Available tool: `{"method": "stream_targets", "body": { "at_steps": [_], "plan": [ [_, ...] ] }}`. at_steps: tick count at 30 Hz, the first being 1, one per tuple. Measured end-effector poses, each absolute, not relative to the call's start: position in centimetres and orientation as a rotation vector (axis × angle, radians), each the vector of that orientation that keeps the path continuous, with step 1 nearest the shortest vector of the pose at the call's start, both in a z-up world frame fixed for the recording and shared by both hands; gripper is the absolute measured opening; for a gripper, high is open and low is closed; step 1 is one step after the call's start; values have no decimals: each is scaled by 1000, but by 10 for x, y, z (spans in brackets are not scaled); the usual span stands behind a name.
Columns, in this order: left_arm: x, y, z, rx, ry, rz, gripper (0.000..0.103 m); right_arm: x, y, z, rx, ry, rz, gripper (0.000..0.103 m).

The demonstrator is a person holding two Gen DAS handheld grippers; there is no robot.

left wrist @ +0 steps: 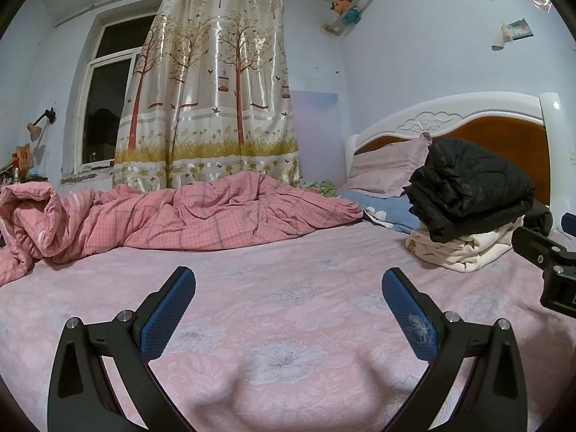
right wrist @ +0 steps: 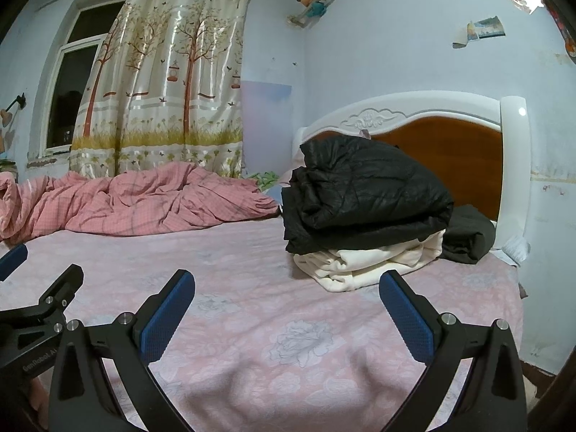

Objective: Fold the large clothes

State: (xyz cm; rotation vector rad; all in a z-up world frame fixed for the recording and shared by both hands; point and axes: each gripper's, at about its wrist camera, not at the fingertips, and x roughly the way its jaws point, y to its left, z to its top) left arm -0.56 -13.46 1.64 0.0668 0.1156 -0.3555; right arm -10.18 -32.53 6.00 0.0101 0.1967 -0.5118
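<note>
Ahead, both the left gripper (left wrist: 288,279) and right gripper (right wrist: 287,280) hover spread and empty over the bed sheet (left wrist: 288,288); folded black jacket (right wrist: 363,190) sits on cream clothing (right wrist: 360,261) at one o'clock, rumpled pink quilt (left wrist: 180,216) at eleven.

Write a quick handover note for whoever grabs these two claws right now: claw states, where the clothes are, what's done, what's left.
Left claw: open, empty, over the bed sheet.
Right claw: open, empty, over the sheet too.
Clothes: black padded jacket sits folded on a folded cream garment near the headboard; a dark rolled piece lies beside the stack.
Done: those look folded.
Left: no unfolded clothing is laid out; the pink quilt is rumpled along the far side.
</note>
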Motion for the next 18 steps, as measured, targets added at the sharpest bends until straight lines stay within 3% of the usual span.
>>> {"method": "stream_targets", "body": {
  "at_steps": [18],
  "plan": [
    [-5, -135, 17, 68, 123, -352, 103, -102, -323, 60, 13, 198, -512, 103]
  ]
}}
